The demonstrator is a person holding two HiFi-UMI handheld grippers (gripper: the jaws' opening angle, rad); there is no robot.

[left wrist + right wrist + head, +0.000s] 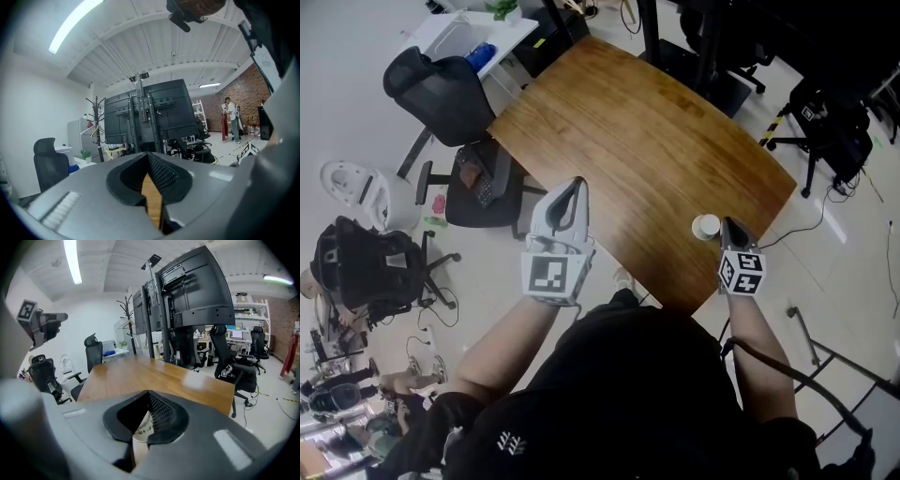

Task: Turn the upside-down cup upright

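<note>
A white paper cup (706, 226) stands on the wooden table (647, 150) near its front right corner. From above I cannot tell which end is up. My right gripper (727, 223) points down at the cup's right edge with its jaws shut. In the right gripper view the printed cup (142, 427) shows through the gap behind the closed tips of the right gripper (148, 393). Whether the tips pinch its wall is hidden. My left gripper (574, 184) hovers shut over the table's left front edge and holds nothing. In its own view the left gripper (148, 154) shows only wood behind it.
Black office chairs (441, 94) and a black backpack (356, 262) stand on the floor to the left. A white desk (469, 28) is at the far left. A tall black screen stand (187, 296) rises beyond the table's far end. People (232, 119) stand far off.
</note>
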